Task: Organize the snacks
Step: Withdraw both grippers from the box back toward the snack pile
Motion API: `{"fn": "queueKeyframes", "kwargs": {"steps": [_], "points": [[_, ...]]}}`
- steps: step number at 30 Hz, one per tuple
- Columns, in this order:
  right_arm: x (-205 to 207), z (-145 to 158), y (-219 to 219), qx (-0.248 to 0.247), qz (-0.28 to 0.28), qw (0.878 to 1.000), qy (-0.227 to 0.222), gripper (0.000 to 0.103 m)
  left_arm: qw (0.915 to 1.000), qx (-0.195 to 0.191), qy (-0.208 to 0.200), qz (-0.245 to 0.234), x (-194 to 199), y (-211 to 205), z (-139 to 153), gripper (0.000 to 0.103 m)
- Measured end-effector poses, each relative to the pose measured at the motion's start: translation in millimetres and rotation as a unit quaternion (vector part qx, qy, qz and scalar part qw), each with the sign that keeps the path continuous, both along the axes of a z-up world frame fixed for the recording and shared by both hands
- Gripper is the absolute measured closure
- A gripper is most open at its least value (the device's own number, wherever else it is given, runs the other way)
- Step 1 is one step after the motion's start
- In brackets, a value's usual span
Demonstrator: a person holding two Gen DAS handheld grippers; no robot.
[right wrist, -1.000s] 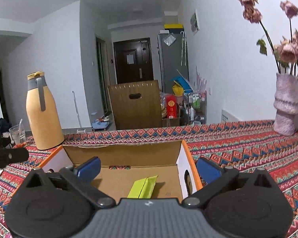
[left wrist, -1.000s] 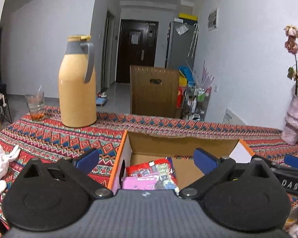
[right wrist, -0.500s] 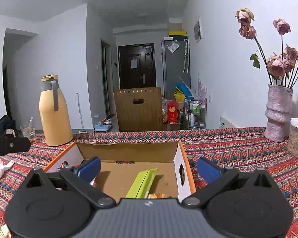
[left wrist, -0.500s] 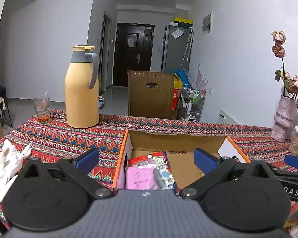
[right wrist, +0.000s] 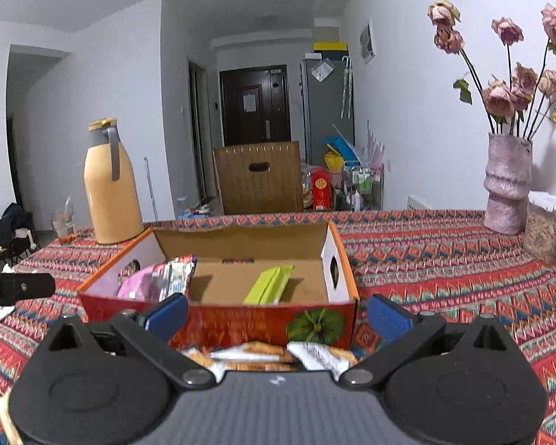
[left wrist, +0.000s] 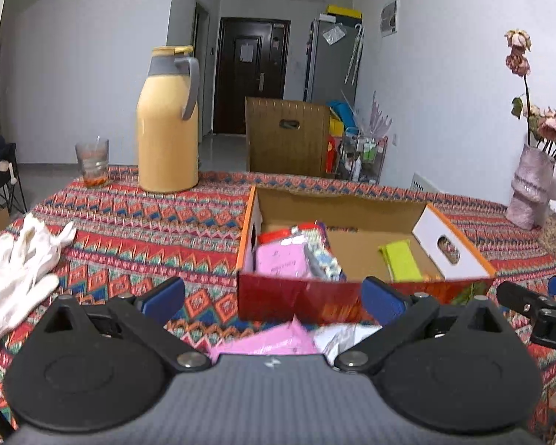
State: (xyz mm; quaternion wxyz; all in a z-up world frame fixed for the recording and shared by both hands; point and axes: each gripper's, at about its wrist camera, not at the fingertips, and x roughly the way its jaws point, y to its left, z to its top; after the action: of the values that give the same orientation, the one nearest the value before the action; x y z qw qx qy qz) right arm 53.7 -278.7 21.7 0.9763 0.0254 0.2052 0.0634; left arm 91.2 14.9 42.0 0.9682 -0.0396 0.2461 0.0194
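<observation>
An open cardboard box [left wrist: 452, 252] [right wrist: 337, 259] sits on the patterned tablecloth. Inside it lie pink and red snack packets [left wrist: 281, 263] [right wrist: 155, 282] at the left and a green packet [left wrist: 398, 259] [right wrist: 268, 283] at the right. My left gripper [left wrist: 274, 296] is open and empty in front of the box, above a loose pink packet [left wrist: 270, 339] on the cloth. My right gripper [right wrist: 278, 313] is open and empty in front of the box, above cracker packets [right wrist: 270, 358] on the cloth.
A yellow thermos [left wrist: 166, 129] [right wrist: 111, 185] and a glass [left wrist: 92, 161] stand at the back left. White gloves [left wrist: 18, 259] lie at the left. A vase of flowers [right wrist: 507, 181] and a lidded container [right wrist: 548, 230] stand at the right. A chair [left wrist: 285, 137] is behind the table.
Both grippers have pulled back from over the box and risen, so its front wall and the loose packets in front of it now show. Both stay open.
</observation>
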Motion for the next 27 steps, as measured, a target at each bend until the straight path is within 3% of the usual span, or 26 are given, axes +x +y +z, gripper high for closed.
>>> {"fn": "queueKeyframes", "kwargs": {"steps": [11, 19, 27], "points": [[-22.5, -30.4, -3.4, -0.002, -0.001, 0.999, 0.040, 0.000, 0.9997, 0.001, 0.023, 0.000, -13.5, 6.5, -34.1, 0.000], [-31.0, -50.4, -7.8, 0.003, 0.000, 0.998, 0.068, 0.000, 0.9999, 0.010, 0.009, -0.001, -18.5, 1.9, -55.2, 0.000], [-32.9, -53.5, -9.5, 0.006, 0.006, 0.997, 0.072, 0.000, 0.9999, 0.009, 0.009, -0.003, -19.6, 2.1, -58.8, 0.000]]}}
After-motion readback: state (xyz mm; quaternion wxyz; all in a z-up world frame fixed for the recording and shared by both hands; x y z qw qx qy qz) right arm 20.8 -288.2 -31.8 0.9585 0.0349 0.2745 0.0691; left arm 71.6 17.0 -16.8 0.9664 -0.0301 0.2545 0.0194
